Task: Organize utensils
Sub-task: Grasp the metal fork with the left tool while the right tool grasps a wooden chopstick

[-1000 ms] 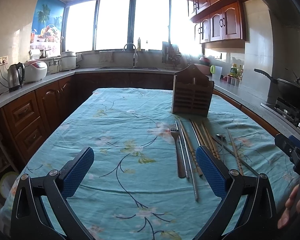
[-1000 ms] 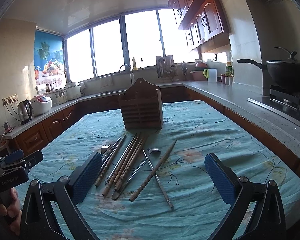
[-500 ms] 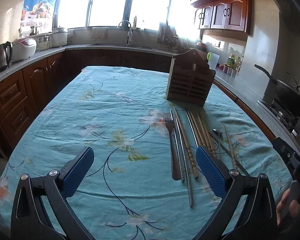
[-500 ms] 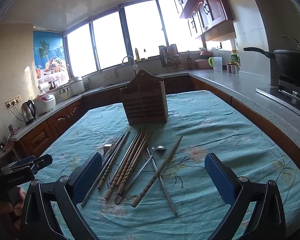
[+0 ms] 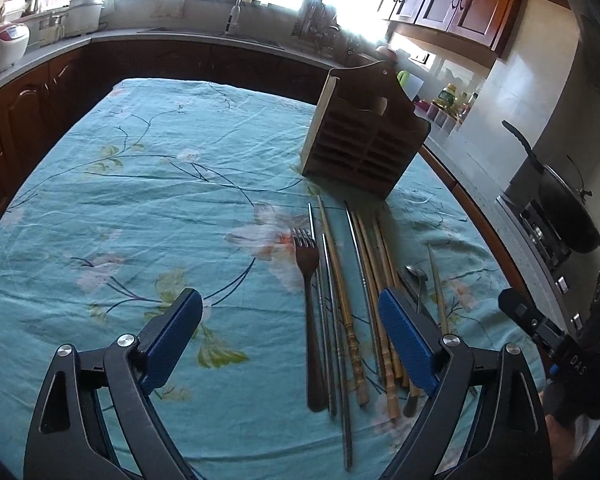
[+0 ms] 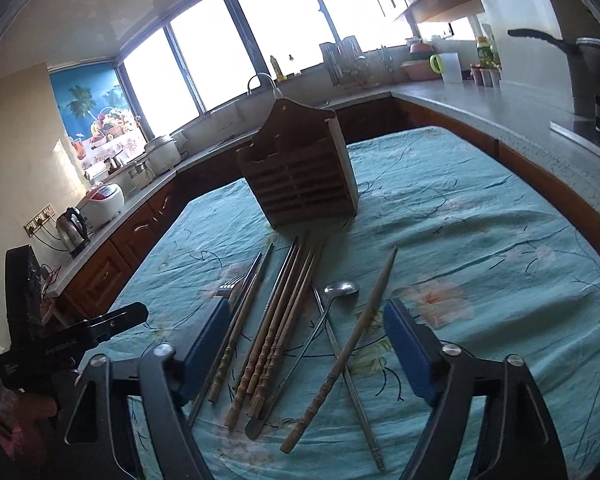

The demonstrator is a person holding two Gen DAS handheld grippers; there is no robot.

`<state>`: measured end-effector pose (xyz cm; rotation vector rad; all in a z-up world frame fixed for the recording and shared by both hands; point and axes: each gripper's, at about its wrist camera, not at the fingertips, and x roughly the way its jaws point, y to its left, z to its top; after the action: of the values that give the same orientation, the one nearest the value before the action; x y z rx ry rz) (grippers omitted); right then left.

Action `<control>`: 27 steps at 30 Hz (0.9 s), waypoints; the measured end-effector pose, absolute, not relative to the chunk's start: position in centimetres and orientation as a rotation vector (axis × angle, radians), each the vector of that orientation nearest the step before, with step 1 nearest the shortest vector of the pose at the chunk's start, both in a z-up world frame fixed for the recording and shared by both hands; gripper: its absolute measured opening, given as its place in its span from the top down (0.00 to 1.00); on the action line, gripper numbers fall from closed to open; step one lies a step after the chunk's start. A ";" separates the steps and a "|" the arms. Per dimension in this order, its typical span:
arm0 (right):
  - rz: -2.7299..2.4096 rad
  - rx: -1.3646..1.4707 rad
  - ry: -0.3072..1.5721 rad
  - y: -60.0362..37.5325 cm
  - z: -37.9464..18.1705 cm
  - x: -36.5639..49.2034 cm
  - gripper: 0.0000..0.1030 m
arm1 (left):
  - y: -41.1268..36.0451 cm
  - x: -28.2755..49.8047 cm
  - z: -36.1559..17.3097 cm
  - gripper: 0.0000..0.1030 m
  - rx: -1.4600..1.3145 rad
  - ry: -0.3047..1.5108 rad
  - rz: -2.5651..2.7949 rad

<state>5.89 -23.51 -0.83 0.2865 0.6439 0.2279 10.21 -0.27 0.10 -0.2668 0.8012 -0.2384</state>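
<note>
Both hand-held grippers over the table (image 5: 140,200), jaws just been closing, gripping nothing: left hand-held gripper (image 5: 290,338) above fork (image 5: 307,264), right hand-held gripper (image 6: 306,346) above chopsticks (image 6: 278,328). Wooden holder (image 6: 300,176) just behind.

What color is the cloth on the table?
The tablecloth is teal blue with pale flowers and dark vines, clearest in the left wrist view.

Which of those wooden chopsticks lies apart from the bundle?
The lone wooden chopstick slanting across a metal chopstick, right of the spoon; the others lie bunched together.
</note>
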 end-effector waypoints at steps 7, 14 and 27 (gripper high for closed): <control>0.278 0.375 0.736 -23.6 -2.3 9.4 0.46 | -0.7 14.9 -1.5 0.26 -0.341 0.920 -0.321; 0.265 0.416 0.878 -24.0 -4.4 12.6 0.52 | -1.6 18.2 -3.2 0.37 -0.321 1.009 -0.329; 0.311 0.591 1.005 -25.7 -7.2 16.6 0.70 | -3.5 22.5 -4.7 0.79 -0.286 1.114 -0.392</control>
<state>16.65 -25.66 -7.20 0.5910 1.0047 0.3108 22.48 -3.46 -4.73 -0.2861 1.1138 -0.3922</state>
